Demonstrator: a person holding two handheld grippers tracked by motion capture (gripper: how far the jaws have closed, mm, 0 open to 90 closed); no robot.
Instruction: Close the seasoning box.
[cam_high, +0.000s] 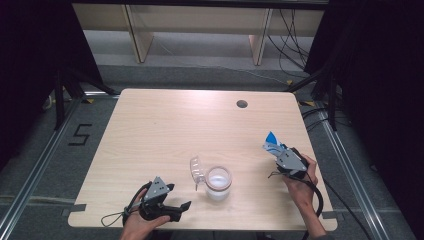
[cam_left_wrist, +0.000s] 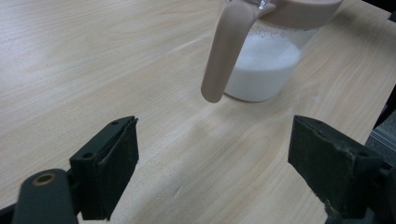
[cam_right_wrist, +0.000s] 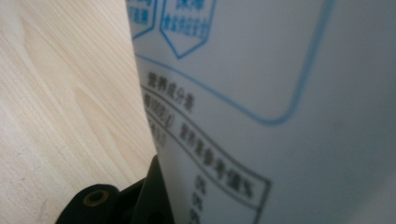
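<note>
A clear jug (cam_high: 218, 182) with a beige rim holds something white and stands near the table's front edge; its clear lid (cam_high: 195, 170) is flipped open to the left. In the left gripper view the jug (cam_left_wrist: 266, 65) and its beige handle (cam_left_wrist: 229, 51) sit just ahead of my left gripper (cam_left_wrist: 219, 140), which is open and empty. From above, the left gripper (cam_high: 181, 211) lies low at the front left of the jug. My right gripper (cam_high: 274, 148) is shut on a white and blue printed bag (cam_high: 271, 140) to the right of the jug. Close up, the bag (cam_right_wrist: 261, 93) hides all but one finger (cam_right_wrist: 149, 196).
The light wooden table (cam_high: 165, 125) has a round cable hole (cam_high: 242, 104) at its back right. Black cables trail from both grippers over the front edge. A floor marking "5" (cam_high: 80, 134) lies left of the table, and wooden frames stand behind it.
</note>
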